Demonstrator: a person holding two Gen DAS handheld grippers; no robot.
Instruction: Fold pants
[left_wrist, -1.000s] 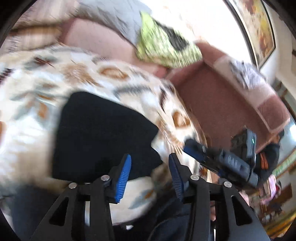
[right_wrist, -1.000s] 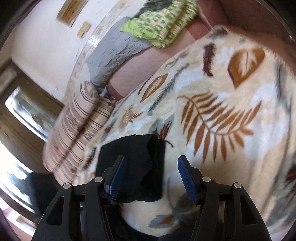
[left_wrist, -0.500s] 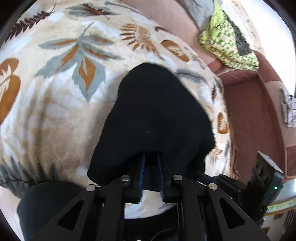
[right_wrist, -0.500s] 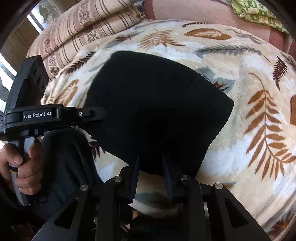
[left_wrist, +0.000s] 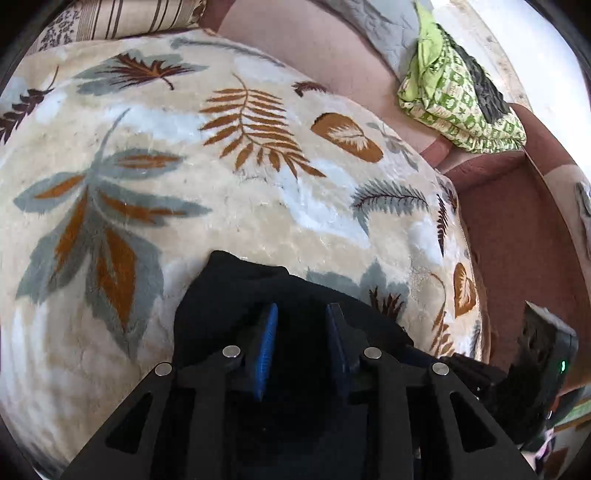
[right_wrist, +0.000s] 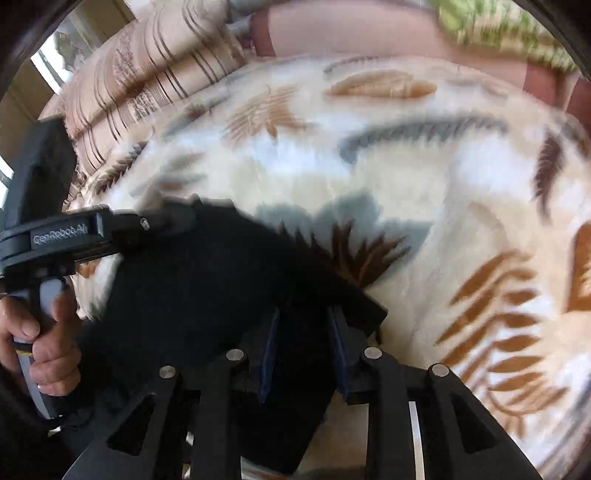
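The left gripper (left_wrist: 301, 314) and the right gripper (right_wrist: 304, 317) each had their blue pads a little apart with black pants (left_wrist: 236, 295) fabric between them; the left had just reopened slightly. Whether either pinched the cloth could not be told. The pants lay bunched at the near edge of a leaf-patterned blanket (left_wrist: 258, 206).

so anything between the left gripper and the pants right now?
Nothing visible. The left gripper is already over the black pants, fabric between its jaws. Its jaws have just been opening.
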